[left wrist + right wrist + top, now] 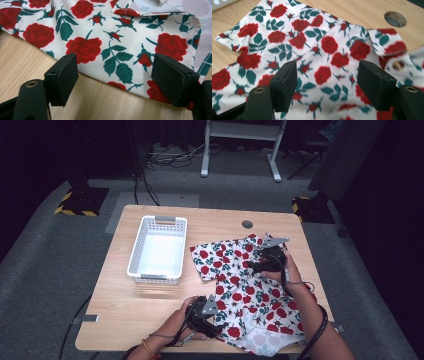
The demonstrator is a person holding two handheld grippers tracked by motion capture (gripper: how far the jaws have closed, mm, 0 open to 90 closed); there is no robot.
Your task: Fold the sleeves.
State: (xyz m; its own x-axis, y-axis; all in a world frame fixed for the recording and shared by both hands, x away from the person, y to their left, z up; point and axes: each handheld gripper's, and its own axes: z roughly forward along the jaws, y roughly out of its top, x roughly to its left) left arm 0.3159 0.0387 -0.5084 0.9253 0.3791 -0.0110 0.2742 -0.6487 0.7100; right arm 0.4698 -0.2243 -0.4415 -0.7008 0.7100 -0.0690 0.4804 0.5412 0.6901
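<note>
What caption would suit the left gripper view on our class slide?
Open left claw poised at the edge of a rose-print garment lying on a wooden table.

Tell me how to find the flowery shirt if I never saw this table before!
Look at the wooden table. On its right half, beside the white basket, lies the shirt, spread flat between the person's two claws. It is the only cloth thing there, white with red roses and green leaves.

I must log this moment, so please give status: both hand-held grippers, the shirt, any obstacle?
Left hand-held gripper open at floral shirt edge. Right hand-held gripper open over it. Basket apart, nothing blocking.
</note>
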